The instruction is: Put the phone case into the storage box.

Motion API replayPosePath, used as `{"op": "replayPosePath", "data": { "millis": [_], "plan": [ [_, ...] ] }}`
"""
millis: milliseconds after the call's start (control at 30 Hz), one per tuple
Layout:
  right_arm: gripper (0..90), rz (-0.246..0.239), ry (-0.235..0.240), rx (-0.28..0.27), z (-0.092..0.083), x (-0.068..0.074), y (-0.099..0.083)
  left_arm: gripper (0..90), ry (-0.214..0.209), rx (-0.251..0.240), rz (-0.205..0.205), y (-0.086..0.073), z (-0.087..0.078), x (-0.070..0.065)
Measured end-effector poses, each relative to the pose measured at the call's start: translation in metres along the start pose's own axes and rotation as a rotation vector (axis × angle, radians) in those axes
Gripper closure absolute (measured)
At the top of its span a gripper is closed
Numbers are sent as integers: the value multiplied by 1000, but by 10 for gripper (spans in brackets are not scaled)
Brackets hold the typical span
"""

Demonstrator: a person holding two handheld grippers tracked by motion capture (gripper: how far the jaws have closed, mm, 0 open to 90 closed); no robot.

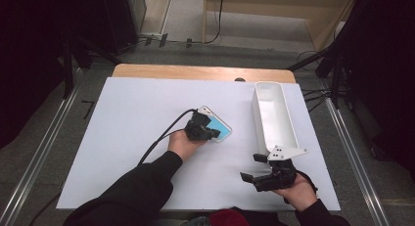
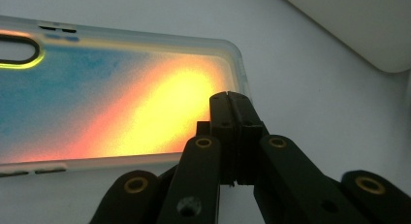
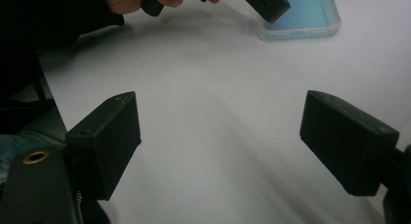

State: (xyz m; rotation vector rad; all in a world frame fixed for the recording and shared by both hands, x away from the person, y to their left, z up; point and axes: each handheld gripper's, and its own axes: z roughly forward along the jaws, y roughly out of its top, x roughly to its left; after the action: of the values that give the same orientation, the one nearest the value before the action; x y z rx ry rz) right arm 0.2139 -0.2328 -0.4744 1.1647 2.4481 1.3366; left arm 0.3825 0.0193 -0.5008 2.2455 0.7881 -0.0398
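Observation:
A translucent phone case point(image 1: 222, 128) with a blue tint lies flat near the middle of the white table sheet. My left gripper point(image 1: 211, 134) hangs over its near end, tilted down, jaws pressed together with nothing between them. Seen from the left gripper view, the shut tips point(image 2: 231, 97) sit just above the case point(image 2: 121, 98), which glows yellow and orange there, close to its right edge. My right gripper point(image 1: 250, 167) rests at the front right of the table, jaws wide and empty point(image 3: 220, 136). Its view shows the case point(image 3: 310, 15) and the left gripper point(image 3: 269, 3) farther off.
A long white tray point(image 1: 288, 119) stands lengthwise at the right of the sheet, just beyond my right gripper; its wall point(image 2: 358, 30) is near the case. A black cable point(image 1: 161, 135) trails from the left gripper toward the front.

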Motion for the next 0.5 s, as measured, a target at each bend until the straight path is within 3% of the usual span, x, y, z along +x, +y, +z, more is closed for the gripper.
{"op": "replayPosePath", "data": {
  "millis": [500],
  "plan": [
    [133, -2, -1, -2, 0, 0, 0, 888, 0, 17, -20, -6, -4, 6]
  ]
}}
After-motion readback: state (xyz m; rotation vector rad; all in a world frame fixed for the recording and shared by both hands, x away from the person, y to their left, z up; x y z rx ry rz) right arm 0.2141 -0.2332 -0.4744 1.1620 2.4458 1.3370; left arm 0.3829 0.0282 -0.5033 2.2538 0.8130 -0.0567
